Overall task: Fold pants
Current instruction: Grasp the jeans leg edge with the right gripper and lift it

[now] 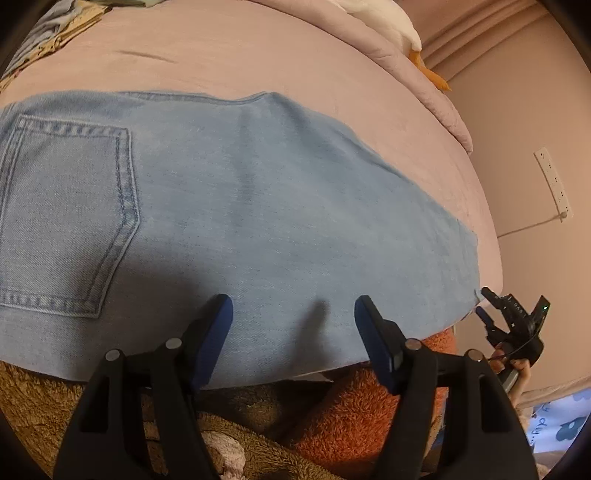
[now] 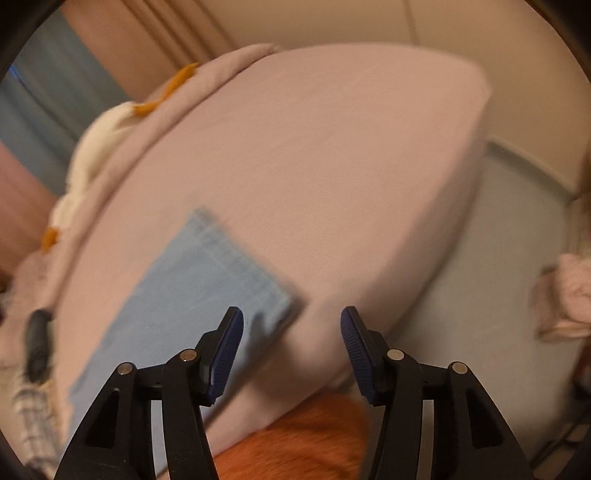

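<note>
Light blue jeans point(image 1: 236, 206) lie folded flat on the pink bed point(image 1: 258, 55), with a back pocket point(image 1: 66, 218) at the left. My left gripper point(image 1: 293, 301) hovers open over the jeans' near edge, nothing between its blue pads. At the jeans' right corner a hand holds my right gripper point(image 1: 484, 303), small in the left wrist view. The right wrist view is blurred. There the jeans point(image 2: 192, 284) lie to the left, and my right gripper point(image 2: 291, 319) stands open, its left finger point(image 2: 231, 332) over their near corner, with only bed sheet point(image 2: 314, 166) in the gap.
A white plush toy with orange parts point(image 1: 399, 22) lies on the rumpled quilt at the bed's far side. A power strip point(image 1: 554, 181) hangs on the wall to the right. Orange and brown fleece point(image 1: 354, 417) fills the foreground below the bed edge. Pale floor point(image 2: 498, 277) borders the bed's right side.
</note>
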The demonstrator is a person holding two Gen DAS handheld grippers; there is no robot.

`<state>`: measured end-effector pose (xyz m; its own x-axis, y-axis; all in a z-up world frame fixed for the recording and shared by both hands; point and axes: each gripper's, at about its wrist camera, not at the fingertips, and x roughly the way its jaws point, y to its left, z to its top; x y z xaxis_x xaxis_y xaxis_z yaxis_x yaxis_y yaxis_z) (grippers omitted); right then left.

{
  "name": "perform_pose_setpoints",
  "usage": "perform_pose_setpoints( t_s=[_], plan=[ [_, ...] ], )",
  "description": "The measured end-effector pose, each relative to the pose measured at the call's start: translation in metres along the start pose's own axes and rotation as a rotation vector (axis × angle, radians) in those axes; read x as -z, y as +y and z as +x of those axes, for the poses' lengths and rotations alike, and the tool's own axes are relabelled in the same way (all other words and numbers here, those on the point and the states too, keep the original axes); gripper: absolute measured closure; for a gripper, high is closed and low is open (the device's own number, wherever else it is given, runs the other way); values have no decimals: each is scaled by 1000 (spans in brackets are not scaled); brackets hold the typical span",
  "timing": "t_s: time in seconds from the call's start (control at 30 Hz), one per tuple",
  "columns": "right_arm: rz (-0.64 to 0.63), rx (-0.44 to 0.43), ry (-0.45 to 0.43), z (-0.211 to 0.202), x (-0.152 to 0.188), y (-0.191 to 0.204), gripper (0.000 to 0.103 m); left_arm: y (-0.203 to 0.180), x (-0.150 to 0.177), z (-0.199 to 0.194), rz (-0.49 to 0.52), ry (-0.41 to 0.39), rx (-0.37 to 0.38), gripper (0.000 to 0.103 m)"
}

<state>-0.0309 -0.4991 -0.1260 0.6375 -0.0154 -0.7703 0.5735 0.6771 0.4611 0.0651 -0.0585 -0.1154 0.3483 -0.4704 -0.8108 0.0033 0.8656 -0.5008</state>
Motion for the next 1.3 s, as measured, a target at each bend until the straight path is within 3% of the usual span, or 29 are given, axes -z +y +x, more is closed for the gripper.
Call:
perform_pose_setpoints(
  t_s=[0.27, 0.4, 0.43, 0.57, 0.7, 0.8, 1.0, 1.1, 1.3],
  plan=[
    [18, -63, -6, 24, -4, 8, 49, 1, 0, 0, 1, 7, 12, 32],
    [69, -152, -7, 25, -10, 4, 49, 0, 1, 2, 8, 7, 14, 29],
    [79, -167, 0, 27, -12, 3, 52, -1, 0, 2, 12, 8, 9, 29],
    [78, -191, 33, 36, -17, 7, 81, -3, 0, 1, 12, 6, -7, 29],
    [126, -213, 48, 38, -18, 9, 87, -6, -2, -4, 14, -4, -16, 29],
    [83, -182, -14, 19, -15, 21, 88, -4, -4, -14, 15, -37, -28, 29],
    [-67, -211, -139, -35, -10, 67, 88, 4, -7, -39, 3, -127, -69, 27],
    [-205, -142, -162, -57, -3, 109, 88, 10, -8, -46, -12, -147, -72, 27],
    [-384, -259, -189, -84, 19, 168, 88, 17, -8, -52, -26, -164, -80, 27]
  ],
)
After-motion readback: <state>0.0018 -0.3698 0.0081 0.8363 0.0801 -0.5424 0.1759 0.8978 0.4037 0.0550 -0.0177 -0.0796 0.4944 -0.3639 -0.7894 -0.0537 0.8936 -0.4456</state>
